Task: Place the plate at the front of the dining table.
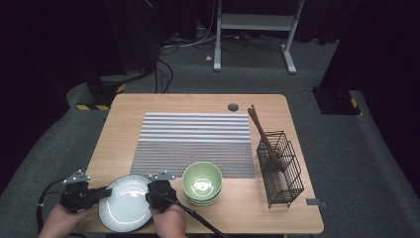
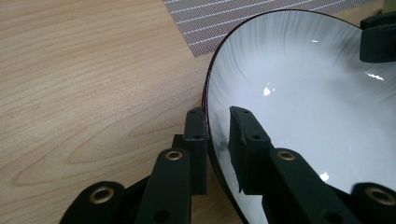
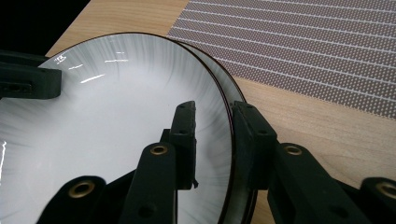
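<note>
Both grippers straddle the rim of the same round white glazed plate [image 1: 125,202] with a dark edge: the left gripper [image 2: 218,140] has one jaw under and one over its left rim, nearly closed on it, and the right gripper [image 3: 214,140] does the same on the opposite rim, though there seems to be a second plate stacked underneath. Just past the right jaws sits a stack of green ceramic bowls [image 1: 202,182], with a grey striped woven placemat [image 1: 195,141] beyond on the wooden table [image 1: 124,106].

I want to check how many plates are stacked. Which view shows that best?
The right gripper view: a second rim peeks from under the top plate. The high view and left gripper view show one plate face.
</note>
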Demonstrator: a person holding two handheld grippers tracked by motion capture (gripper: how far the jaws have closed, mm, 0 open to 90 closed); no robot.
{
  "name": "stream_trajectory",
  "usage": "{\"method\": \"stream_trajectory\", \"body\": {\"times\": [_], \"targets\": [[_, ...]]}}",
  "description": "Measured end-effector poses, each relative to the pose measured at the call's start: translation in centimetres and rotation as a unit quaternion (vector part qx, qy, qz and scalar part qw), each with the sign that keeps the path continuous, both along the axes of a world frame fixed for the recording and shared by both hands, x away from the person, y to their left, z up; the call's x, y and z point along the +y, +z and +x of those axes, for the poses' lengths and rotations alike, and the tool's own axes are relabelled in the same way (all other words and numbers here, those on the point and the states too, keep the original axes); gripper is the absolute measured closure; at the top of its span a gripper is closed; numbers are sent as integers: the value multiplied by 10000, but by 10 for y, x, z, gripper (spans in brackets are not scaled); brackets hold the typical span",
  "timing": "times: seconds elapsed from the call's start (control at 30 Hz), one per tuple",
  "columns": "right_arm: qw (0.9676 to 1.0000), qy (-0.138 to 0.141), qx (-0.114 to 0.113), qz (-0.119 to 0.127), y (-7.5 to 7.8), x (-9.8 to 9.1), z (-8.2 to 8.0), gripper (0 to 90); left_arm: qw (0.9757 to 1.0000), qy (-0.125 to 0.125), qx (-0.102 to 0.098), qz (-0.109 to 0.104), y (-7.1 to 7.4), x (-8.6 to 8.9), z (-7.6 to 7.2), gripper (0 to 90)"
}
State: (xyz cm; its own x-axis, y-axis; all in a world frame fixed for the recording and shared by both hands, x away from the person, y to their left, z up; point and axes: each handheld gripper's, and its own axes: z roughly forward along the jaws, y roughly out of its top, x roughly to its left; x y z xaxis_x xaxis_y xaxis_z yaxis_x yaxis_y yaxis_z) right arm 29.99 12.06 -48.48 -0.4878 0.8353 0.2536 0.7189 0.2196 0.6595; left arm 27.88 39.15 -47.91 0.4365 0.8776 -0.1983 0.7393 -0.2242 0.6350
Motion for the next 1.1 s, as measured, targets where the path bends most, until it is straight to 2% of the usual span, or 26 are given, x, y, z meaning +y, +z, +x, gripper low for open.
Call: {"method": "stream_trajectory", "body": {"times": [0.1, 0.17, 0.3, 0.5, 0.63, 0.77, 0.93, 1.1], "targets": [[10000, 30, 87, 3, -1, 1, 1, 695, 10000, -5, -58, 21, 2, 2, 0, 777], [9997, 92, 225, 14, -3, 1, 2, 688, 10000, 41, -85, -28, 1, 2, 0, 783], [9998, 139, 111, -58, -5, 3, -1, 685, 9999, 43, -127, -16, 1, 3, 0, 787], [9997, 186, 110, -90, -5, 0, 0, 732, 9997, 21, -163, -164, -1, 5, 2, 794], [9998, 203, -13, -83, -7, -2, -2, 759, 9994, 75, -256, -199, -2, 3, 4, 800], [9998, 193, 25, -43, -7, -6, -2, 766, 9990, 82, -353, -248, -4, 1, 8, 801], [9999, 130, 78, 19, -7, -10, 0, 765, 9988, 82, -370, -311, -5, -1, 12, 805], [9998, 98, -94, -110, -8, -11, 0, 782, 9988, 49, -382, -286, -4, -5, 15, 805]]}}
